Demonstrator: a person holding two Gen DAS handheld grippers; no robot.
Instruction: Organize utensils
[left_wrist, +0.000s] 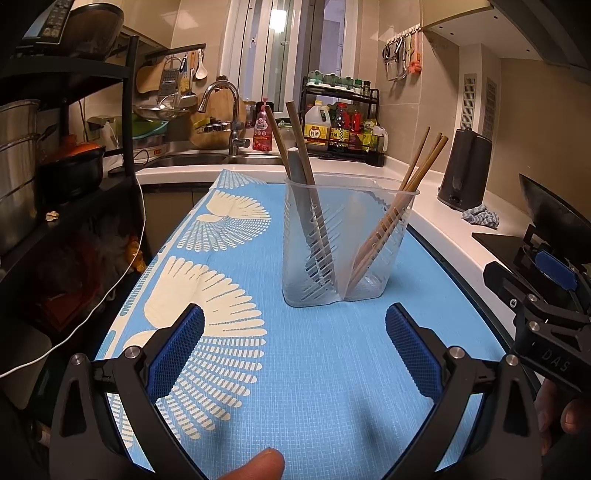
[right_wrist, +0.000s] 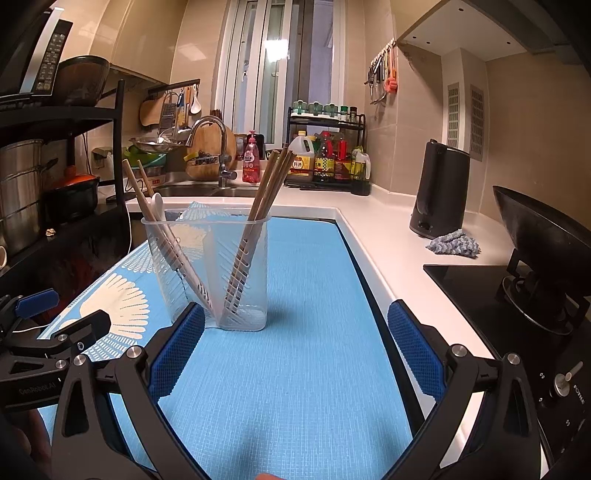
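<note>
Standing upright on the blue mat (left_wrist: 332, 369) that covers the table (right_wrist: 388, 236): a clear slotted utensil holder (left_wrist: 347, 243) with two compartments. Chosen as landmark, that holder. Ahead of it and below, both grippers hang empty with jaws spread wide: left gripper (left_wrist: 295, 332) squarely before it, right gripper (right_wrist: 295, 328) with its left pad just in front of the holder's base.

Leaning in the left compartment: two wooden sticks and a pale spoon handle (right_wrist: 158, 206). Fanned in the right compartment: a bundle of chopsticks (left_wrist: 413, 184). No loose utensil visible anywhere on the mat, so probably little left to do.

Largest risk: tipping the light, top-heavy holder with a careless nudge at its base or rim, spilling everything. Smaller: catching the outward-leaning chopstick tops while reaching in. Smaller still: dragging the mat and sliding the holder toward the edge.

Legible writing: "DAS" on the right gripper body seen from the left wrist, "FOTILE" on the stove (right_wrist: 576, 398) right of the holder, lettering like "GenRobot.AI" on the left gripper, not fully sharp. Bottle labels behind the holder too small to read.
</note>
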